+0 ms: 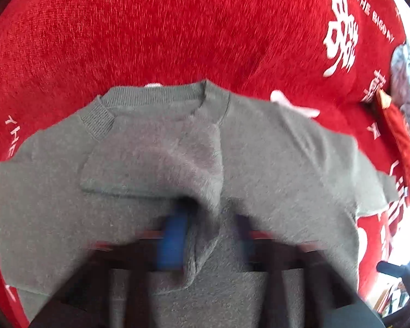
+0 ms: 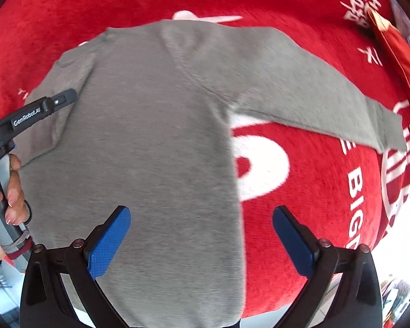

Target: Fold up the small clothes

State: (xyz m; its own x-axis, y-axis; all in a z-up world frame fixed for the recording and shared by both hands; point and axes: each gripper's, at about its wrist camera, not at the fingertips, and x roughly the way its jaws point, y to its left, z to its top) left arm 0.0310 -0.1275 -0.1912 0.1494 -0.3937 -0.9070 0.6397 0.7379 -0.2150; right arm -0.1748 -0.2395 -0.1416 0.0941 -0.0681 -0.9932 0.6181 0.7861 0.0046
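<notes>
We're pinching a sweater [image 1: 259,164] fold with the left gripper [image 1: 205,235], right gripper [image 2: 202,235] hanging spread wide, so we're trying to lay that sleeve across flat without bunching.

bare red blanket [image 2: 300,196] beside sweater [image 2: 150,150]

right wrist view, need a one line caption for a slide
Open right gripper hovers over a grey sweater spread on a red blanket, one sleeve stretched out sideways.

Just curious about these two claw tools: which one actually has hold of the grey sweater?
The left gripper: its blue pads pinch a fold of the grey sweater. The right gripper hangs wide open above it.
</notes>
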